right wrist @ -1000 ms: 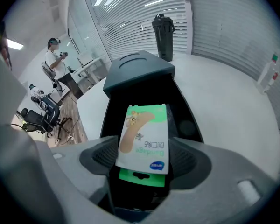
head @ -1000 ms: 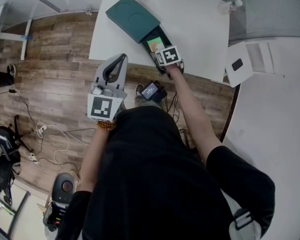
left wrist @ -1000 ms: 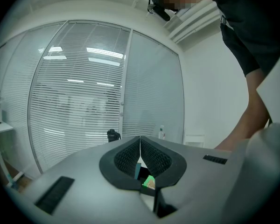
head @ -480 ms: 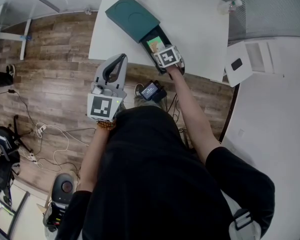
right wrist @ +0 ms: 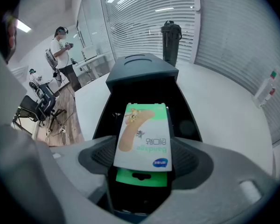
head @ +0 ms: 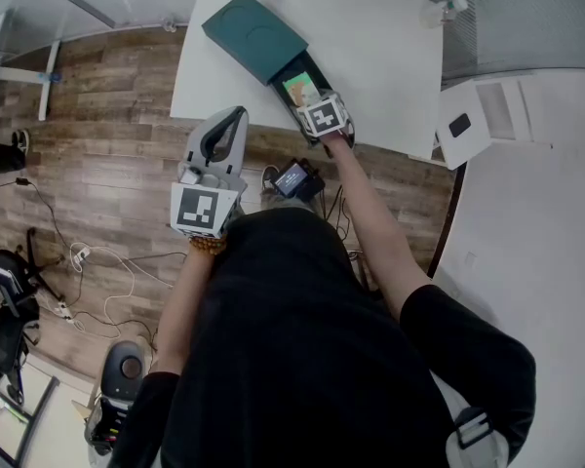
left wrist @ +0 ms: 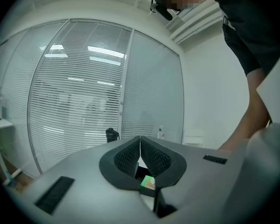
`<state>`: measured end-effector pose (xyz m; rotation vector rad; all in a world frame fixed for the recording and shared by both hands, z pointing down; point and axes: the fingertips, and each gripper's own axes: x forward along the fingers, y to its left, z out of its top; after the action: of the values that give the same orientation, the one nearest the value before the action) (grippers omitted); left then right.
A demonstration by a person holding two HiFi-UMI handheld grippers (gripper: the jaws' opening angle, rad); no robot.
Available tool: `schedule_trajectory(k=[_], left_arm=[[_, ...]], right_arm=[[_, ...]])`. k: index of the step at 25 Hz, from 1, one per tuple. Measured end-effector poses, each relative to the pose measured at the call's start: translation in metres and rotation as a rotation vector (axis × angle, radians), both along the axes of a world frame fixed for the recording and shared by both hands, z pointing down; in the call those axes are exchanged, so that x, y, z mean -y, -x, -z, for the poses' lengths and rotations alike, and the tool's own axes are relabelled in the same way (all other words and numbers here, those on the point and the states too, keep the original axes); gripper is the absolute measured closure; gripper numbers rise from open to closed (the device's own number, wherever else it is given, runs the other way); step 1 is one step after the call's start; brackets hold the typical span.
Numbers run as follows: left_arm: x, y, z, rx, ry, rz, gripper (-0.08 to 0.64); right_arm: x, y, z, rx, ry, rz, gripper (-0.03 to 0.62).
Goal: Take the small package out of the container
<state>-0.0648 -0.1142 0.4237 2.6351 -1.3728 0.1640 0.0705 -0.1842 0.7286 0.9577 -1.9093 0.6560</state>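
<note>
Your right tool (head: 312, 103) has just been opening wide and straddles the small green-and-white bandage package (right wrist: 143, 134), not yet out of the dark green box container (head: 255, 33) on the white desk (head: 380, 37). Clamping and lifting look left to do. Your left tool (left wrist: 140, 155), jaws together and empty, hangs well short of the container.

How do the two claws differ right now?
The left claw is shut and empty; the right claw is open, its jaws having just been opening, with the small package between them. The left claw points level, clear of the container; the right claw tilts down at it. Both carry a marker cube.
</note>
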Motion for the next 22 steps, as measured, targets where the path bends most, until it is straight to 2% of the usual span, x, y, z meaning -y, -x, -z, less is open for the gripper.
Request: schedule_trajectory(k=[13,17,22], left_arm=[[-0.008,-0.009,0.006,-0.004,-0.011,-0.014,0.558],[-0.010,-0.012,0.007,0.010,-0.042,-0.038,0.558],[-0.018,-0.015,0.009,-0.002,-0.032,-0.025,0.558]], right_arm=[[-0.004,0.002,0.003,0.000,-0.007,0.008,0.241],[-0.004,0.004,0.004,0.008,-0.015,0.009,0.242],[-0.008,0.002,0.008,0.001,-0.036,0.012,0.244]])
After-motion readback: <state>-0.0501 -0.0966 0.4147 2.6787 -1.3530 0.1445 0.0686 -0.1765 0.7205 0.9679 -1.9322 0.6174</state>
